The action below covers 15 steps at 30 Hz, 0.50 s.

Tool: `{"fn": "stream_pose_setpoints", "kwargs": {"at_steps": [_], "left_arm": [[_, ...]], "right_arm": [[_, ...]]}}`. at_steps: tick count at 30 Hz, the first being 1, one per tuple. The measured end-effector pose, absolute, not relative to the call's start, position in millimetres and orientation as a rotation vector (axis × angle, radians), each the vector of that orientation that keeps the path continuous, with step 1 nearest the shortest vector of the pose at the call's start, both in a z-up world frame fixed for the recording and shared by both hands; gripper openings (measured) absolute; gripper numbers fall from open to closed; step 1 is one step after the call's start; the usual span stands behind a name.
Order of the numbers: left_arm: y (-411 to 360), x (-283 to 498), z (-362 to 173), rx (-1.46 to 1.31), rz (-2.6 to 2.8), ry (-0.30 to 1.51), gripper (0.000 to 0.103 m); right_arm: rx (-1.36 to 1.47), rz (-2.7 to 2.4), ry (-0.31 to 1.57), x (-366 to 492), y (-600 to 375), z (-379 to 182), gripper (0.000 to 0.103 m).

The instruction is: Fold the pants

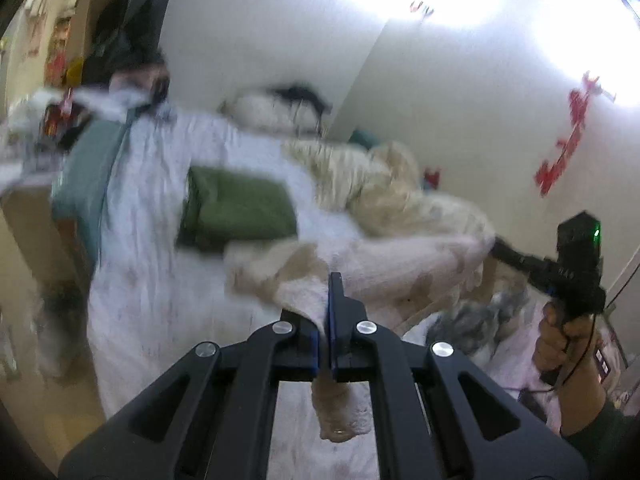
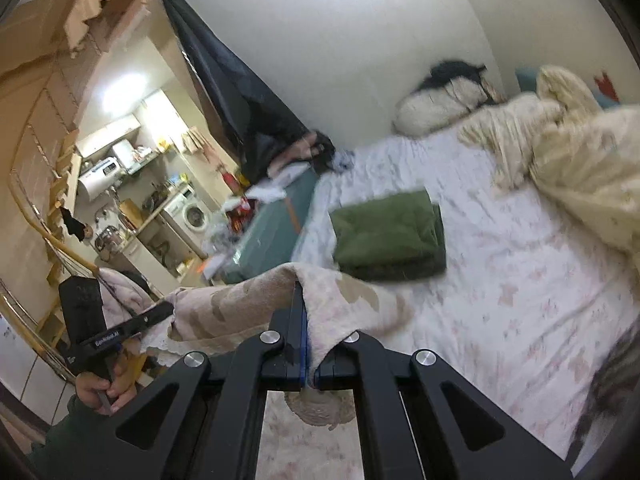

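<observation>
The pants [image 1: 384, 268] are pale pink fleece with beige patches, held stretched in the air above the bed between both grippers. My left gripper [image 1: 326, 320] is shut on one end of the fabric, which hangs down through its jaws. My right gripper [image 2: 306, 320] is shut on the other end, with fabric [image 2: 240, 304] draped over its fingers. In the left wrist view the right gripper [image 1: 520, 258] shows at the right edge. In the right wrist view the left gripper [image 2: 160, 314] shows at lower left, gripping the fabric.
A folded green garment [image 1: 240, 208] lies on the white floral bedsheet [image 2: 520, 280]. A cream quilt [image 1: 400, 184] is heaped on the far side, a pillow [image 2: 436, 108] against the wall. A teal box [image 2: 272, 228] stands beside the bed.
</observation>
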State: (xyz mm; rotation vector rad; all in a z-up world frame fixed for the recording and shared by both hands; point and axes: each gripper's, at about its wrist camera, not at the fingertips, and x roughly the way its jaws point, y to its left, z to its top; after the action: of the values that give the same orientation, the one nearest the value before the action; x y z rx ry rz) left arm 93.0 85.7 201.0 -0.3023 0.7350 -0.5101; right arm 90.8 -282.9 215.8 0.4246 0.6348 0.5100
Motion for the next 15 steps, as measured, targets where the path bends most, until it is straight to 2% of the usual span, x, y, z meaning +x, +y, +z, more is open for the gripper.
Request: {"fn": "stream_pose_setpoints", "kwargs": {"at_steps": [4,7,10,15], "left_arm": [[73,76,103,-0.297,-0.466,1.013,0.002],[62,55,19,-0.242,-0.408,1.245,0.002],[64,36,-42,-0.273,-0.338,1.427,0.002],[61,21,-78,-0.15,-0.284,1.506,0.002]], "right_arm": [[0.465,0.486,0.799,75,-288,129,0.001],[0.496,0.439,0.998,56,-290,37,0.001],[0.487,0.381,1.175,39,-289,-33,0.001],[0.437,0.28,1.403,12,-282,-99,0.001]]}}
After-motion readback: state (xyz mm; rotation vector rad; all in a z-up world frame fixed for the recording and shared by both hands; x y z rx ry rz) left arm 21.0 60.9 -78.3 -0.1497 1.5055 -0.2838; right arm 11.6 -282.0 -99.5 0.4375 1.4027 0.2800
